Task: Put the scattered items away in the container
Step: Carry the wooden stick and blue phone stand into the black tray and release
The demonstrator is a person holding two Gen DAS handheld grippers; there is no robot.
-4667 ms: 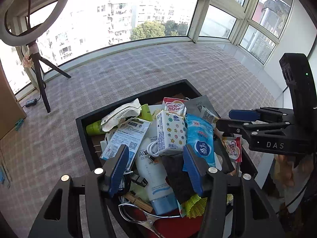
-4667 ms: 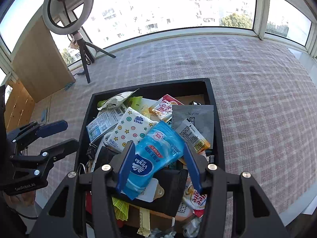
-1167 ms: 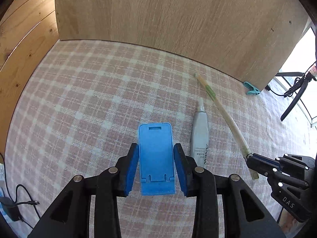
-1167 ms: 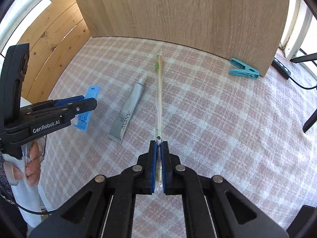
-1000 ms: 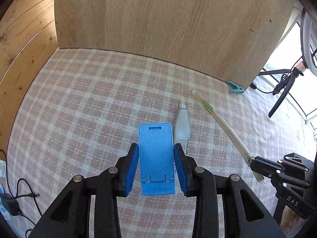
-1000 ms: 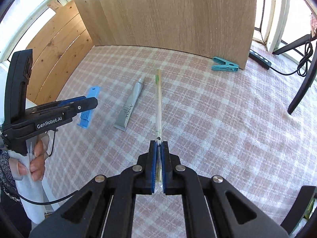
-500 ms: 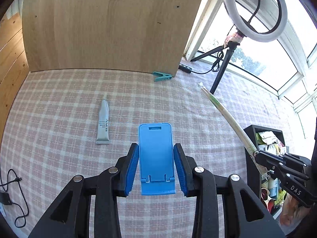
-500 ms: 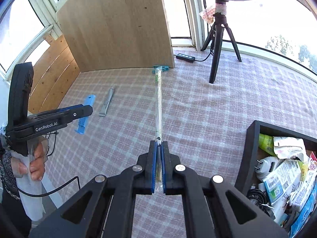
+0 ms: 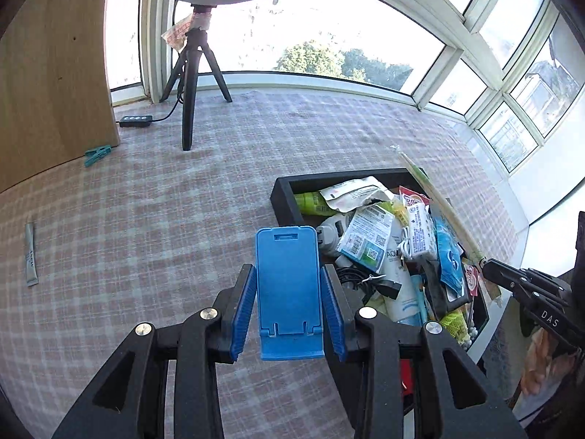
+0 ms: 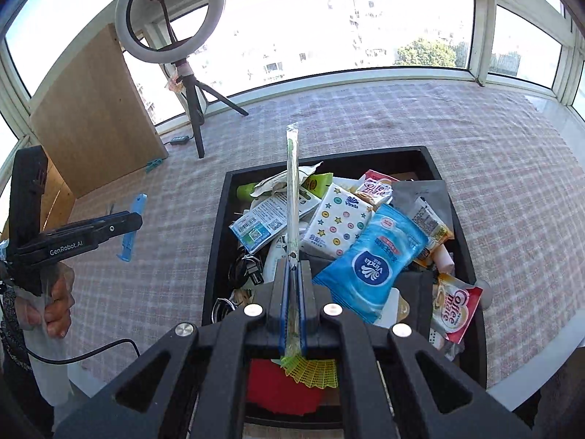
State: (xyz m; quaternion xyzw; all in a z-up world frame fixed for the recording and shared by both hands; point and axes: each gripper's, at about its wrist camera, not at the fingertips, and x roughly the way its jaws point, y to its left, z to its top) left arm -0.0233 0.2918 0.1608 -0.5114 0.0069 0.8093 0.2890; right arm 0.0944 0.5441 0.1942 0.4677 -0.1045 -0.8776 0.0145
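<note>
**Two items in hand, two left on the cloth**

The black rectangular container (image 10: pixel 471 256) is heaped with packets, tissue packs, tubes and cables, so most of the tidying looks done. The right gripper (image 10: pixel 291 274) has its jaws clamped together on one end of a long pair of wrapped wooden chopsticks (image 10: pixel 291 197), which juts out over the heap. The left gripper (image 9: pixel 289 305) has its jaws clamped on the sides of a flat blue plastic phone stand (image 9: pixel 287 278), held above the pink checked cloth (image 9: pixel 146 219) on the counter just beside the container's near wall. Neither item is in the box yet. Still out on the cloth are a slim silver tube (image 9: pixel 31 254), well apart from the container, and a teal clothes peg (image 9: pixel 97 153) by the wooden board (image 9: pixel 47 84). By my judgement, two drops and two more pickups are left.
</note>
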